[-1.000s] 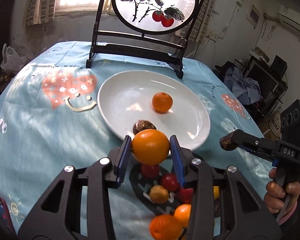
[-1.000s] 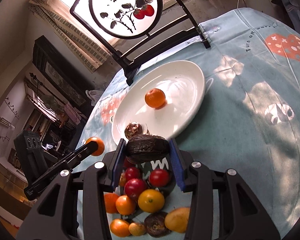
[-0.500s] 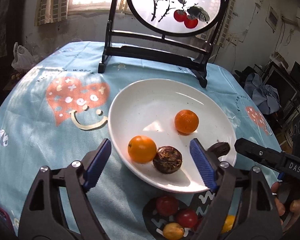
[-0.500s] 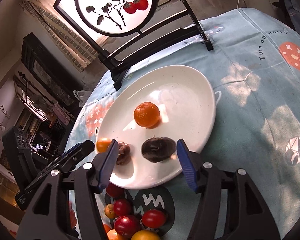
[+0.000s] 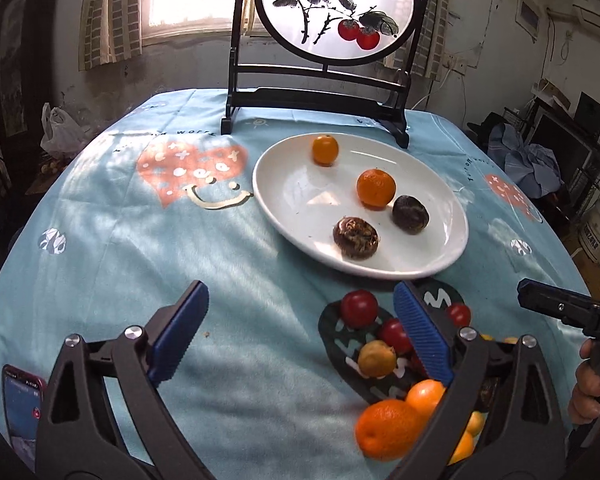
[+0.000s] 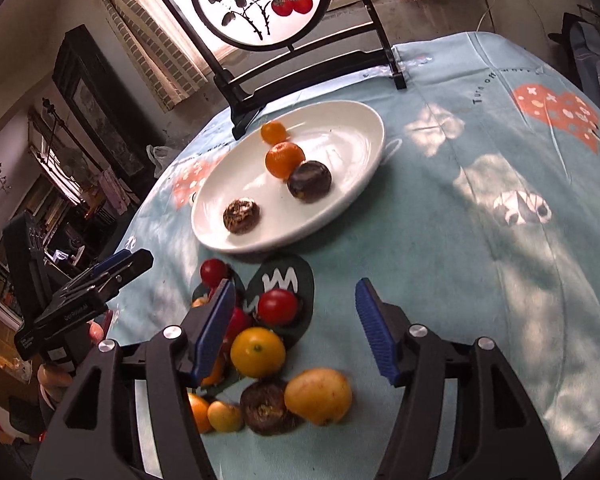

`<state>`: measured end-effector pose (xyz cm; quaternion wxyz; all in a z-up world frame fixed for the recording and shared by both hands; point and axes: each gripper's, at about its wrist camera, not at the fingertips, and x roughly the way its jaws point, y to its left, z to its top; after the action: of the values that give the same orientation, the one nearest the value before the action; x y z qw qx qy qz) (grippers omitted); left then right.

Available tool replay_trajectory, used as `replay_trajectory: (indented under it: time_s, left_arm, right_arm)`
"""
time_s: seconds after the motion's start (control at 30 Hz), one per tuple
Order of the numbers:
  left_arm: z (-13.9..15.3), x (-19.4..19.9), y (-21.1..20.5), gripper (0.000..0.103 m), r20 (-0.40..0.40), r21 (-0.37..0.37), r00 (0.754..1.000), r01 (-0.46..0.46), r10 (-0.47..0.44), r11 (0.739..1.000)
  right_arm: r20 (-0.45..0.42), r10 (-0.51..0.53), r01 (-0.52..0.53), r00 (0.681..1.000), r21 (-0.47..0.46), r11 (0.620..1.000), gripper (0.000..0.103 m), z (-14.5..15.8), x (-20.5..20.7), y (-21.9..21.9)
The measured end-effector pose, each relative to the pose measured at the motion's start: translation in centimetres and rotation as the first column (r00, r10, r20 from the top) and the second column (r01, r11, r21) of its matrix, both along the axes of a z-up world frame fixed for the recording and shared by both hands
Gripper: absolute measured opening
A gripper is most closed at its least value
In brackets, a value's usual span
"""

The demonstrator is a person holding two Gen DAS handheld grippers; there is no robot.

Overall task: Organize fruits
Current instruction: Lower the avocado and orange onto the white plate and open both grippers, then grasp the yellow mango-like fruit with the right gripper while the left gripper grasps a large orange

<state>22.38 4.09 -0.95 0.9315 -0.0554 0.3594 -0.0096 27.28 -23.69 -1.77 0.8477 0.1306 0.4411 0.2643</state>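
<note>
A white plate (image 5: 296,208) (image 6: 360,152) holds a small orange (image 5: 325,150) (image 6: 273,132) at its far rim, a larger orange (image 5: 376,187) (image 6: 285,159), a smooth dark fruit (image 5: 410,214) (image 6: 309,181) and a rough brown fruit (image 5: 355,237) (image 6: 241,215). A pile of loose fruit lies near the plate: red tomatoes (image 5: 358,308) (image 6: 277,306), oranges (image 5: 392,428) and yellow fruits (image 6: 257,352). My left gripper (image 5: 300,336) is open and empty over the cloth left of the pile. My right gripper (image 6: 296,328) is open and empty over the pile.
A black stand with a round painted screen (image 5: 336,8) (image 6: 260,0) stands behind the plate. The table has a blue printed cloth (image 5: 160,240). A phone (image 5: 22,408) lies at the near left edge. The other gripper shows in each view (image 5: 568,312) (image 6: 92,284).
Both grippers opened and released their fruit onto the plate, the left an orange, the right a dark fruit. Both then pulled back toward the pile. The released orange rolled to the plate's far rim.
</note>
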Motion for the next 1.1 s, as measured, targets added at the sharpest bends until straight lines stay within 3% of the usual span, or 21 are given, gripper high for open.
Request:
replay_trajectory:
  time_s: [0.13, 0.6, 0.77, 0.9, 1.0, 1.1]
  left_arm:
    - [-0.6, -1.8, 0.3, 0.096, 0.008, 0.037, 1.0, -0.02, 0.02, 0.999]
    - [-2.2, -4.4, 1.6, 0.096, -0.02, 0.014, 0.999, -0.037, 0.037, 0.999]
    - [-2.0, -4.3, 1.5, 0.096, -0.021, 0.015, 0.999, -0.029, 0.03, 0.999]
    - [-1.9, -4.4, 1.2, 0.096, -0.016, 0.02, 1.0, -0.022, 0.022, 1.0]
    - [-2.1, -4.4, 0.9, 0.095, -0.036, 0.004, 0.999, 0.01, -0.01, 1.0]
    - [-2.6, -4.2, 0.1, 0.095, -0.084, -0.086, 0.986, 0.135, -0.142, 0.987]
  right_arm:
    - [-0.019, 0.01, -0.011, 1.0, -0.026, 1.0, 0.063, -0.6, -1.9, -0.3]
    - [-0.076, 0.037, -0.043, 0.996, -0.086, 0.995, 0.063, -2.6, -3.7, 0.0]
    - [-0.086, 0.05, -0.058, 0.995, -0.101, 0.993, 0.049, -3.0, -3.7, 0.4]
    - [-0.083, 0.053, -0.062, 0.995, -0.101, 0.993, 0.046, -3.1, -3.7, 0.4]
    - [-0.087, 0.036, -0.042, 0.996, -0.073, 0.996, 0.039, -3.1, -3.5, -0.2]
    - [-0.096, 0.003, -0.006, 0.995, -0.026, 1.0, 0.039, -3.0, -3.2, -1.3]
